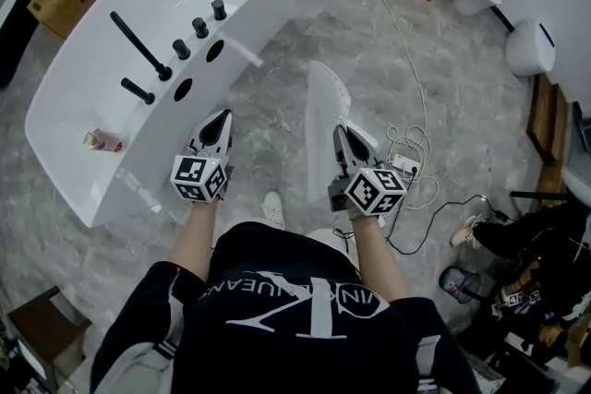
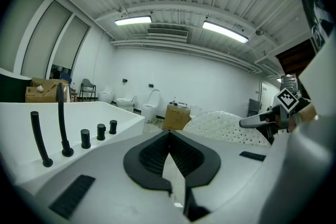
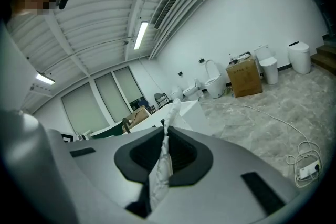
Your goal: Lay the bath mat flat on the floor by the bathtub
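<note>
The white dimpled bath mat looks soft and rubbery. The white bathtub is glossy and smooth, its black taps matt. The grey marbled floor looks polished.

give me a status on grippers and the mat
Left hand-held gripper shut, empty. Right hand-held gripper shut on bath mat; mat held up beside bathtub, not laid. Power strip, cable close by.
</note>
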A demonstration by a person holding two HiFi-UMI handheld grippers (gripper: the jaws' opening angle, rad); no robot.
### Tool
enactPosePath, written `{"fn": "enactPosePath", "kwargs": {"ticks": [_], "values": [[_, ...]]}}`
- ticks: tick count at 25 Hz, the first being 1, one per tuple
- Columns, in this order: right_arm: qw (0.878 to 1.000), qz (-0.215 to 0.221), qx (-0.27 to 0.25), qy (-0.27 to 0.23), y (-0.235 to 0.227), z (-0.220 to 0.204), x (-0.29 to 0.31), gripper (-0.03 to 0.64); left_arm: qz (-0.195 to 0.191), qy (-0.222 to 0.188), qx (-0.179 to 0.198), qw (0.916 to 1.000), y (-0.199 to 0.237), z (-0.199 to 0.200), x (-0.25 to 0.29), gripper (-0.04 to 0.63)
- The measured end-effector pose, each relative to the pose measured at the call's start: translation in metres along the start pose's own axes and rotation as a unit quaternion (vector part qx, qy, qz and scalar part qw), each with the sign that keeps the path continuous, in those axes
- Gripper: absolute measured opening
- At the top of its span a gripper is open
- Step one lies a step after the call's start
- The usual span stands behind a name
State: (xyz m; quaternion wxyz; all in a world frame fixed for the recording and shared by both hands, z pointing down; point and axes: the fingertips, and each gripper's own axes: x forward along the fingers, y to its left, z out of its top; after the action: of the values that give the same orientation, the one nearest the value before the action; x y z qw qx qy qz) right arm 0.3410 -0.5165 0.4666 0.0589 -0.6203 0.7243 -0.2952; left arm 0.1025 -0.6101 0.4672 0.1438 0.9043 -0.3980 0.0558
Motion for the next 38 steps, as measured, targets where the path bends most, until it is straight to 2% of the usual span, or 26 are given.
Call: {"fn": "enactPosePath", "kwargs": {"ticks": [7, 12, 15, 19, 23, 26, 28, 31, 36, 38], "values": [[0.997, 0.062, -0.013, 0.033, 0.007, -0.005, 0.066, 0.035, 0.006, 0.004, 0.009, 0.9999, 0.007, -0.011, 0.017, 0.014], [0.989, 0.129, -0.017, 0.076, 0.009, -0.017, 0.127, 0.035, 0.053, 0.005, 0.004, 0.9986, 0.025, -0.022, 0.046, 0.014], [0.978, 0.170, -0.017, 0.120, 0.013, -0.031, 0.161, 0.035, 0.108, 0.006, -0.016, 0.9940, 0.043, -0.021, 0.057, 0.014], [0.956, 0.230, -0.014, 0.182, 0.021, -0.060, 0.210, 0.035, 0.186, 0.008, -0.029, 0.9821, 0.069, -0.019, 0.068, 0.014], [0.930, 0.287, -0.016, 0.229, 0.033, -0.098, 0.255, 0.035, 0.242, 0.013, -0.033, 0.9697, 0.093, -0.033, 0.076, 0.014], [0.919, 0.309, -0.009, 0.245, 0.035, -0.126, 0.284, 0.035, 0.274, 0.021, -0.038, 0.9609, 0.110, -0.055, 0.080, 0.014], [0.919, 0.306, 0.000, 0.248, 0.027, -0.146, 0.308, 0.035, 0.289, 0.025, -0.044, 0.9560, 0.122, -0.074, 0.083, 0.014], [0.927, 0.280, 0.010, 0.248, -0.004, -0.178, 0.352, 0.035, 0.303, 0.033, -0.055, 0.9508, 0.142, -0.111, 0.093, 0.014], [0.943, 0.230, 0.019, 0.241, -0.071, -0.219, 0.430, 0.035, 0.306, 0.039, -0.083, 0.9477, 0.176, -0.168, 0.126, 0.014], [0.948, 0.218, 0.014, 0.233, -0.100, -0.228, 0.461, 0.035, 0.300, 0.036, -0.082, 0.9497, 0.187, -0.188, 0.148, 0.014]]}}
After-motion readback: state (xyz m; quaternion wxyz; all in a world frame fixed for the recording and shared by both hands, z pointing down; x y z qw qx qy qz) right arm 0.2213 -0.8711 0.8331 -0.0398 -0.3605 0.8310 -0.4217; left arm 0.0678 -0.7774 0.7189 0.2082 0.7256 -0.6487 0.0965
